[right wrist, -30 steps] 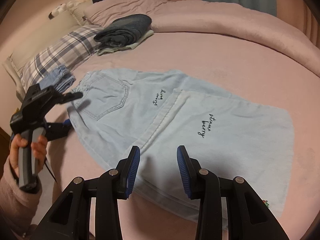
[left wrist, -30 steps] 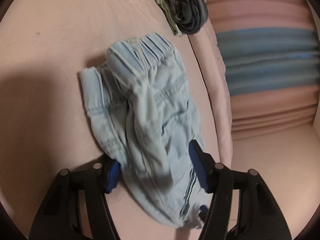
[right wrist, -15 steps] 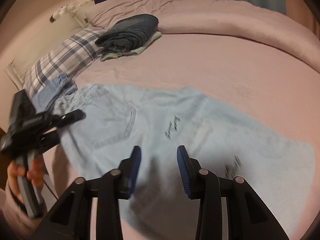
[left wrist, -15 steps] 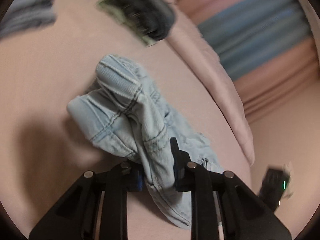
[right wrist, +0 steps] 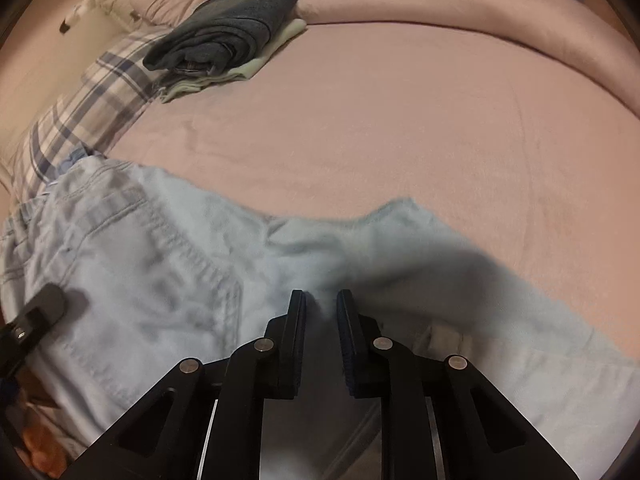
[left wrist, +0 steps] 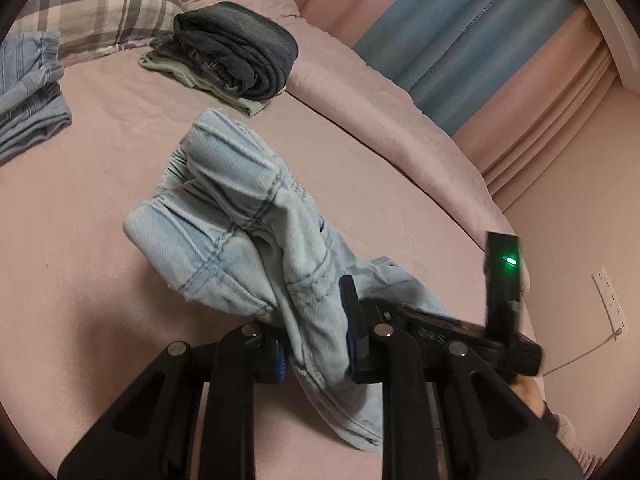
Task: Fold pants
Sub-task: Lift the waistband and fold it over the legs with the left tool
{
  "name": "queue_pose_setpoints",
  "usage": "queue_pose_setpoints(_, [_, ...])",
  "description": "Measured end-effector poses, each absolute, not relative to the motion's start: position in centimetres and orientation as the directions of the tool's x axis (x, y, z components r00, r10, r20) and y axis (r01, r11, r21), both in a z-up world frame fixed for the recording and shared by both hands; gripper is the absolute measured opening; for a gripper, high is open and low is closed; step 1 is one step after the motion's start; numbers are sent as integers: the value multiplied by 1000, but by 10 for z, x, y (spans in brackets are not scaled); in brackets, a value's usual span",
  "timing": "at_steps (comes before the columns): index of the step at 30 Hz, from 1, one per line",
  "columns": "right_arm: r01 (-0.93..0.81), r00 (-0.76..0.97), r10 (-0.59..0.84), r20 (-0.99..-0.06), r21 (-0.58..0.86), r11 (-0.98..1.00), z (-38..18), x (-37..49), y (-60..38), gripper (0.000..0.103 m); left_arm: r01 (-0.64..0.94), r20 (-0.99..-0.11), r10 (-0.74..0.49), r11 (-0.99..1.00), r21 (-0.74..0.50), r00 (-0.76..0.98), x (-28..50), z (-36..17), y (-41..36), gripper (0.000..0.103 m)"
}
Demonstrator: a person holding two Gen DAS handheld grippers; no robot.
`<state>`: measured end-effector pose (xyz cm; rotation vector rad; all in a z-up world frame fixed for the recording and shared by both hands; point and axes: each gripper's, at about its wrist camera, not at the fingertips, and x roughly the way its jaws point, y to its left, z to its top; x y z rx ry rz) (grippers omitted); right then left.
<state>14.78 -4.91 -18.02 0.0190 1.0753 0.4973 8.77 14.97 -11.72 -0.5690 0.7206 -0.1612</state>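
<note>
On the pink bed (left wrist: 100,208), the left gripper (left wrist: 316,344) has clamped the pants (left wrist: 240,224) waistband and lifted it. The right gripper (right wrist: 320,340) has just been closing, pinching fabric mid-garment: the fold is starting.

Pink bed (right wrist: 400,120), sheet smooth; light denim pants (right wrist: 160,264) spread across near side, folded dark clothes (right wrist: 228,36) on a pale garment far left, plaid pillow (right wrist: 80,112) at left edge, blue striped garment (left wrist: 28,88) beside pillow
</note>
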Motion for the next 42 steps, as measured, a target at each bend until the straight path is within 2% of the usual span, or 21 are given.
queue_pose_setpoints(6, [-449, 262, 474, -841, 329, 831, -181, 98, -47, 20, -44, -595, -313, 861, -507, 741, 88, -115, 139, 21])
queue_pose_setpoints(9, [-480, 281, 442, -852, 274, 834, -186, 84, -43, 20, -40, -604, -286, 883, -467, 744, 87, -113, 131, 21])
queue_pose_setpoints(13, [-428, 230, 515, -826, 390, 815, -179, 74, -56, 20, -26, -602, -277, 895, -445, 749, 85, -108, 128, 21])
queue_pose_setpoints(16, [-453, 210, 505, -837, 375, 809, -186, 57, -53, 20, -15, -616, -273, 908, -420, 739, 85, -108, 118, 21])
queue_pose_setpoints(19, [-459, 222, 507, -833, 370, 808, -188, 49, -57, 20, 1, -610, -255, 923, -384, 750, 83, -102, 109, 21])
queue_pose_setpoints(23, [-440, 267, 561, -784, 419, 795, -171, 38, -75, 20, 41, -601, -251, 939, -340, 759, 79, -90, 96, 21])
queue_pose_setpoints(29, [-342, 365, 582, -727, 477, 810, -159, 33, -130, 20, 82, -602, -249, 953, -291, 759, 77, -83, 77, 21])
queue_pose_setpoints(36, [-198, 375, 573, -729, 541, 817, -183, 40, -173, 20, 150, -602, -275, 956, -251, 749, 79, -76, 56, 21])
queue_pose_setpoints(39, [-145, 377, 607, -699, 603, 784, -189, 35, -188, 20, 181, -608, -290, 955, -234, 739, 80, -75, 44, 21])
queue_pose_setpoints(42, [-109, 401, 617, -677, 634, 766, -189, 36, -201, 26, 211, -615, -300, 954, -215, 729, 81, -76, 33, 21])
